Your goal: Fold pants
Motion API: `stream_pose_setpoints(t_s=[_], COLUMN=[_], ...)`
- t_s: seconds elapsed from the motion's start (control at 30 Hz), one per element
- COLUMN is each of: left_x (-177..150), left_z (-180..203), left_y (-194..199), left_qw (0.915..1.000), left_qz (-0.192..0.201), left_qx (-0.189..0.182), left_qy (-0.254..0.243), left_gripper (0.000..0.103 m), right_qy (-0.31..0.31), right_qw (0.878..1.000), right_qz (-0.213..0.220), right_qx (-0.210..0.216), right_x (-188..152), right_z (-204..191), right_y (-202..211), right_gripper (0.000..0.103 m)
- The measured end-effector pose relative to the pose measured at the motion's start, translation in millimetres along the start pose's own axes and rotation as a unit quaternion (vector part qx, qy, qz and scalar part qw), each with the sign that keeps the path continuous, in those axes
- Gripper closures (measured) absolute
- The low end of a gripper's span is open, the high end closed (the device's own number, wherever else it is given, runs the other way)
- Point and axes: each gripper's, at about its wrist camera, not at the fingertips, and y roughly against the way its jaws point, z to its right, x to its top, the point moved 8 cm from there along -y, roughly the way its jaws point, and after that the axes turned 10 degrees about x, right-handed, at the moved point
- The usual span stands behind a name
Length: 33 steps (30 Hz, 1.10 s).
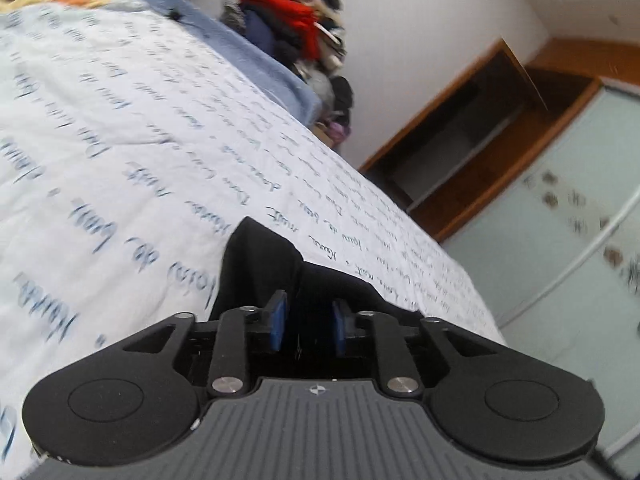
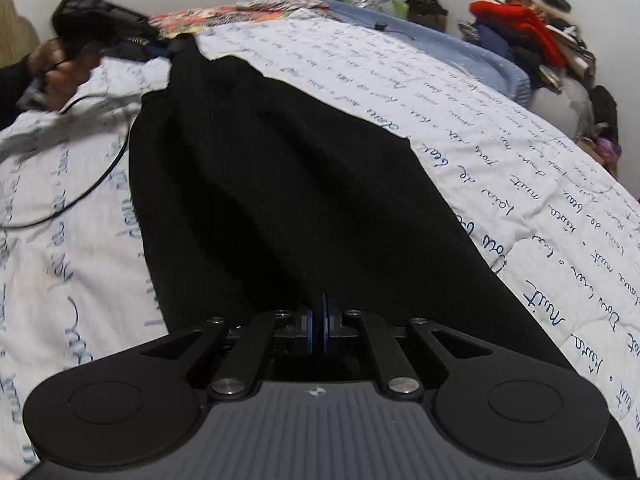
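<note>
Right wrist view: right gripper (image 2: 319,320) pinching black pants (image 2: 280,184) ahead; left gripper (image 1: 308,322) apart, seemingly straddling cloth.

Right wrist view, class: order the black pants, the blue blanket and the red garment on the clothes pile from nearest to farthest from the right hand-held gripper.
1. Black pants, directly ahead of the right hand-held gripper.
2. Blue blanket, upper right, along the bed's far edge.
3. Red garment, far right, on the clothes pile beyond the bed.

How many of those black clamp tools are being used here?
2. The right gripper pinches the black pants near the camera; the left gripper holds their far end, upper left.
</note>
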Motion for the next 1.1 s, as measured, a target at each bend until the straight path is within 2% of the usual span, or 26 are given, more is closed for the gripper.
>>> stream_pose_setpoints(t_s=[0.03,0.07,0.1,0.13,0.23,0.37,0.47,0.57,0.63,0.7,0.83,1.0,1.1], left_x=[-0.4,-1.3,-2.6,-4.0,-15.3,-38.6,-44.9,-44.3,-44.0,-40.5,-36.6,-42.5,-43.4], left_z=[-4.6,-9.0,-12.4,-12.0,-13.6,-8.1,-7.9,-23.2,-25.4,-22.4,-18.5,-23.9,-19.2], left_y=[7.6,14.0,21.0,27.0,38.6,34.7,26.8,12.1,9.4,7.8,8.9,-4.5,-4.3], left_qw=[0.9998,0.9993,0.9985,0.9972,0.9896,0.9794,0.9757,0.9652,0.9630,0.9646,0.9663,0.9630,0.9656], left_qz=[-0.004,-0.006,-0.004,-0.005,-0.025,-0.059,-0.056,-0.067,-0.068,-0.067,-0.065,-0.084,-0.085], left_qx=[0.005,0.011,0.019,0.021,0.018,0.015,0.035,0.072,0.076,0.075,0.075,0.085,0.087], left_qy=[0.018,0.035,0.052,0.071,0.140,0.193,0.209,0.242,0.249,0.244,0.238,0.242,0.230], left_gripper=[0.057,0.046,0.040,0.038,0.038,0.038,0.038,0.041,0.042,0.045,0.046,0.046,0.046], right_qy=[0.001,0.000,-0.004,-0.009,-0.015,-0.017,-0.022,-0.024,-0.022,-0.021,-0.022,-0.025,-0.029], right_qw=[1.000,1.000,1.000,1.000,0.999,0.999,0.998,0.998,0.998,0.998,0.998,0.998,0.998], right_qz=[0.003,0.007,0.013,0.018,0.031,0.044,0.054,0.056,0.057,0.057,0.058,0.057,0.058], right_qx=[-0.005,-0.008,-0.010,-0.011,-0.017,-0.021,-0.019,-0.018,-0.021,-0.021,-0.023,-0.023,-0.024], right_x=[-0.3,0.2,0.0,0.0,3.5,12.0,17.0,20.7,22.4,23.3,22.5,20.5,19.9], right_z=[2.1,1.9,4.4,5.5,7.5,7.5,9.1,9.9,9.1,7.4,5.9,5.8,7.2], right_y=[1.4,2.9,3.5,6.0,11.8,17.4,21.1,23.1,23.8,23.9,23.7,21.1,20.2], right_gripper=[0.098,0.098,0.098,0.098,0.098,0.098,0.098,0.098,0.098,0.098,0.098,0.098,0.098])
